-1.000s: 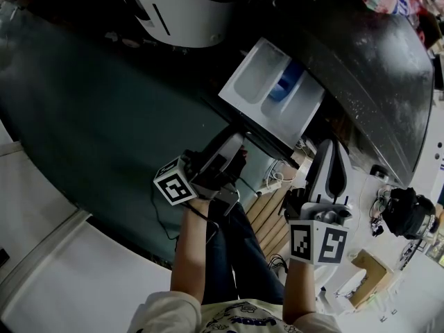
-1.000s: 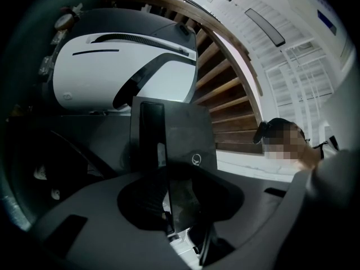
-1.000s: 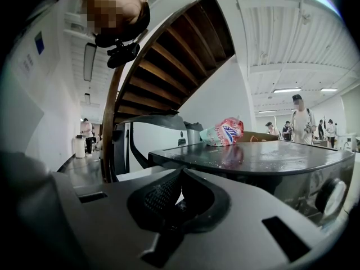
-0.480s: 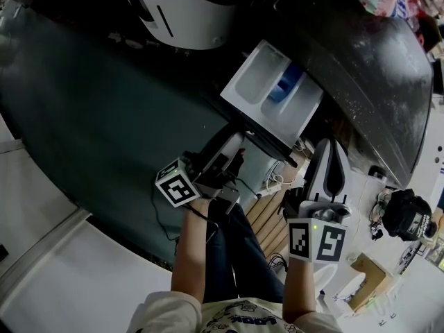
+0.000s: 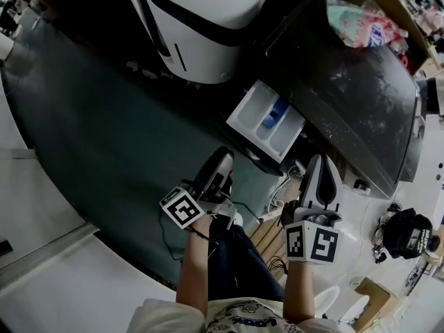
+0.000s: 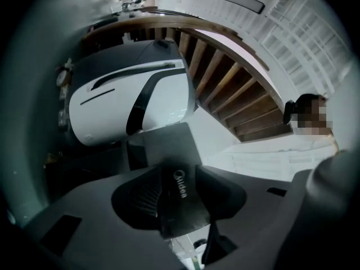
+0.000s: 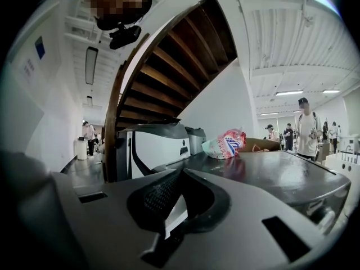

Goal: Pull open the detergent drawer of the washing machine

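Note:
The white detergent drawer (image 5: pixel 267 120), with a blue insert, stands pulled out of the dark washing machine (image 5: pixel 354 89). My left gripper (image 5: pixel 222 159) sits just below and left of the drawer's dark front. In the left gripper view that front panel (image 6: pixel 180 198), with a logo on it, shows through the gap of the left gripper (image 6: pixel 179 170). Its jaws have just been opening and the pads do not press on the panel. My right gripper (image 5: pixel 319 161) hangs beside the drawer to the right, its jaws together on nothing. The right gripper (image 7: pixel 179 172) faces the machine's top (image 7: pixel 270 170).
A white and black appliance (image 5: pixel 208 19) stands left of the washing machine. A printed bag (image 5: pixel 357 19) and a cardboard box (image 5: pixel 388 5) lie on the machine's top. Wooden stairs (image 6: pixel 225 77) rise overhead. People (image 7: pixel 306 128) stand in the background. Cables and a black item (image 5: pixel 409 231) lie at right.
The left gripper, whose tips were at the drawer's front edge, has drawn back from it. Both grippers have risen, and the view has tilted up along the machine.

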Available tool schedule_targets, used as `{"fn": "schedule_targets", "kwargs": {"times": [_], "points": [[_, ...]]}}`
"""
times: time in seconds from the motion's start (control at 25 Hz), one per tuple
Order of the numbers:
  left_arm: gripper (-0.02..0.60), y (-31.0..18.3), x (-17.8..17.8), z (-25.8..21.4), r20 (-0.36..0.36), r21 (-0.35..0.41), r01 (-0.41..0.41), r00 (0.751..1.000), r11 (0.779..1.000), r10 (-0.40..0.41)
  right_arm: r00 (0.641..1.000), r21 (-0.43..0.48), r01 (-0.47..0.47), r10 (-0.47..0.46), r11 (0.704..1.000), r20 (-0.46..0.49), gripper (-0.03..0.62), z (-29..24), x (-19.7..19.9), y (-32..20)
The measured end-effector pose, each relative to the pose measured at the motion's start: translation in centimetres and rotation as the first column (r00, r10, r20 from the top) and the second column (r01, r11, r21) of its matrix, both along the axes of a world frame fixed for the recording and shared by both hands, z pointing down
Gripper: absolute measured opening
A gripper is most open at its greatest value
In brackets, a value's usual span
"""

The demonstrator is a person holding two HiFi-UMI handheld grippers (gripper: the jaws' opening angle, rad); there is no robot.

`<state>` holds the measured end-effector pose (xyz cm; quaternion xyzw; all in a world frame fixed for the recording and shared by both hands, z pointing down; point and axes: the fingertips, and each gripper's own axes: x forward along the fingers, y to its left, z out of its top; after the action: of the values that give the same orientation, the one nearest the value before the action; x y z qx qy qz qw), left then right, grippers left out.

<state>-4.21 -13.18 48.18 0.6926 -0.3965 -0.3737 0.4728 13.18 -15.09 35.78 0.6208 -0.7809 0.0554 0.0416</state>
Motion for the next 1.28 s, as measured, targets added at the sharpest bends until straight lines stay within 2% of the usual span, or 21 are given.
{"fn": "schedule_targets", "kwargs": {"times": [0.2,0.32,0.44,0.6,0.8,0.96,1.12,1.28], "points": [[0.176,1.3,-0.2,-4.8,0.165,0.004,0.019,0.986,1.0,-0.02,1.0,0.003,0.013,-0.013,1.0,0.001,0.014,-3.7,0.3,0.5],[0.163,1.4,-0.4,-8.6,0.278,0.042,0.031,0.96,0.999,-0.042,1.0,0.015,0.025,-0.024,1.0,-0.001,0.014,-6.1,0.3,0.5],[0.117,1.2,-1.3,-12.9,0.368,0.09,0.073,0.924,0.993,-0.101,1.0,0.033,0.028,-0.028,0.999,0.002,0.014,-8.9,-0.1,0.6],[0.046,2.0,-1.9,-18.3,0.511,0.145,0.102,0.844,0.984,-0.163,0.999,0.058,0.045,-0.045,0.997,0.001,0.014,-12.3,-0.1,1.5],[0.015,3.5,-2.0,-24.7,0.651,0.211,0.113,0.725,0.971,-0.226,0.998,0.093,0.07,-0.07,0.993,-0.004,0.014,-16.4,-0.1,2.8],[0.014,4.5,-1.7,-28.7,0.698,0.272,0.116,0.66,0.955,-0.279,0.997,0.14,0.076,-0.078,0.987,0.006,0.014,-19.4,0.0,3.5],[0.014,5.8,-1.7,-32.2,0.755,0.325,0.138,0.558,0.936,-0.345,0.995,0.18,0.091,-0.095,0.979,0.012,0.014,-22.1,-0.2,4.6],[0.014,6.7,-1.9,-34.9,0.775,0.364,0.16,0.494,0.918,-0.394,0.994,0.201,0.106,-0.111,0.974,0.016,0.014,-23.9,-0.5,5.5]]}}
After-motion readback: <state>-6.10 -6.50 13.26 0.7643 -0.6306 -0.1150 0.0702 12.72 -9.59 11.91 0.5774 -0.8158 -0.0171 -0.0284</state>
